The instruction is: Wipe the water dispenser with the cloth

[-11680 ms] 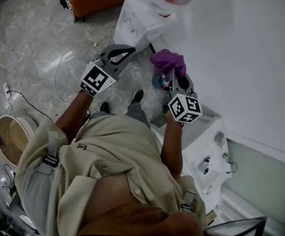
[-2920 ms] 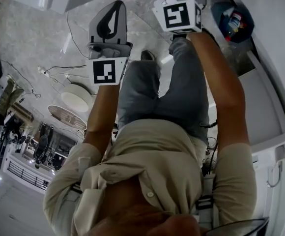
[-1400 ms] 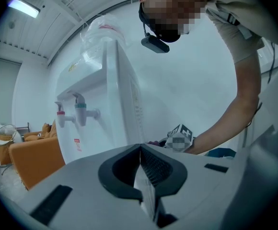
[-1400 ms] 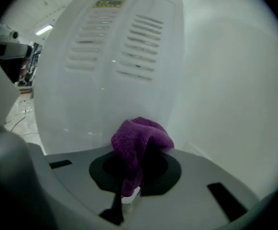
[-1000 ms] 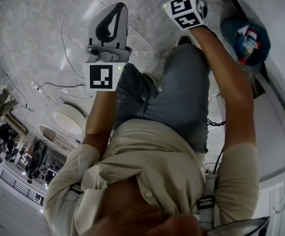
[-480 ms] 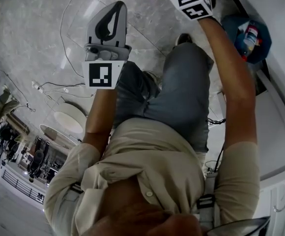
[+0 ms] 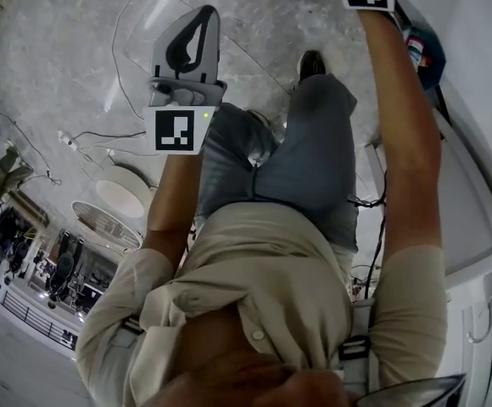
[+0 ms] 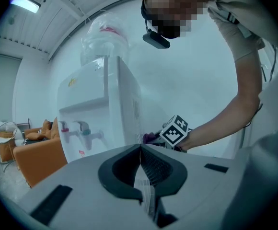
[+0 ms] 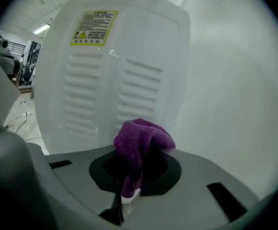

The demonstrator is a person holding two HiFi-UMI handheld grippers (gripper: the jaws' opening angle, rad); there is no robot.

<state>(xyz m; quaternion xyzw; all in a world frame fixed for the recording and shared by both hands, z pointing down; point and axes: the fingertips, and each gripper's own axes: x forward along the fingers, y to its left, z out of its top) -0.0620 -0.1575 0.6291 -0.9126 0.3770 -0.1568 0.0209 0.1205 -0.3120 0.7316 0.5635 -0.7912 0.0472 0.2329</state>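
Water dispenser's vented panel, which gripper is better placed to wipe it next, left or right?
Right, most likely. The right gripper is shut on the purple cloth, facing the vented panel of the water dispenser close up. The left gripper, jaws together and empty, is held farther off.

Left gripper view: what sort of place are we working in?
Probably an office lounge or waiting area: a bottle-topped water dispenser by a white wall, an orange sofa and a floor fan beyond.
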